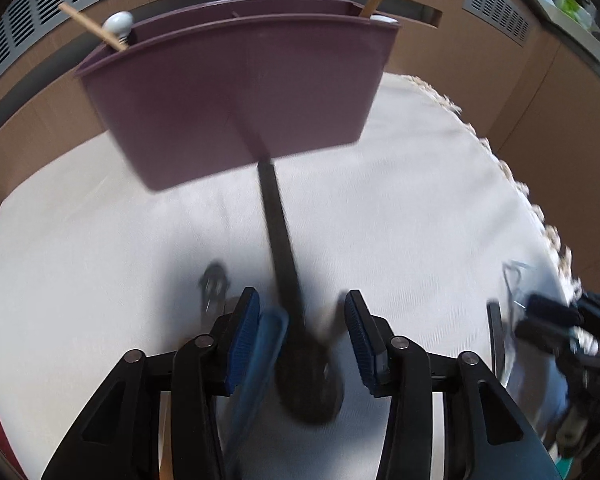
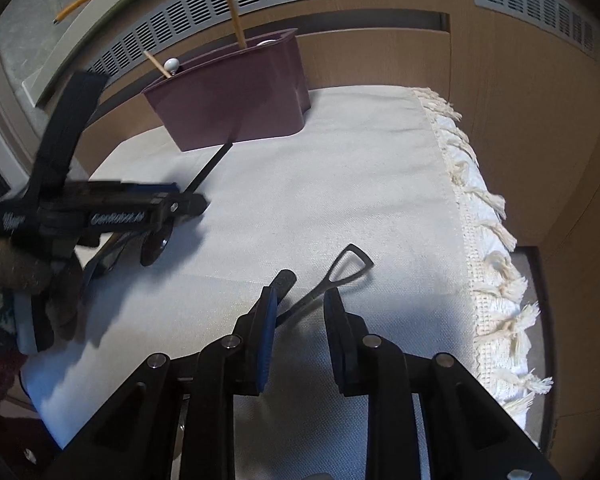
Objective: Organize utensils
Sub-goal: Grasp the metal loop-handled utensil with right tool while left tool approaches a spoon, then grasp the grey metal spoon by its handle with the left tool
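A purple utensil caddy (image 1: pixel 236 92) stands at the back of the cloth, and wooden sticks (image 1: pixel 92 28) poke out of it. A long black spoon (image 1: pixel 284 264) lies on the cloth with its handle end against the caddy. Its bowl sits between the fingers of my left gripper (image 1: pixel 302 320), which is open, the pads clear of it. A blue utensil (image 1: pixel 268 340) lies by the left finger. My right gripper (image 2: pixel 300 308) is open over the thin shaft of a dark utensil with a shovel-style handle (image 2: pixel 350 262). A second black handle (image 2: pixel 284 278) lies beside its left finger.
The cream tablecloth (image 2: pixel 340 168) ends in a fringed edge (image 2: pixel 496 280) on the right, with a drop beyond. A wooden wall with vent grilles (image 2: pixel 236 0) runs behind the caddy (image 2: pixel 236 96). My left gripper (image 2: pixel 196 204) and a sleeved hand (image 2: pixel 16 272) fill the left side.
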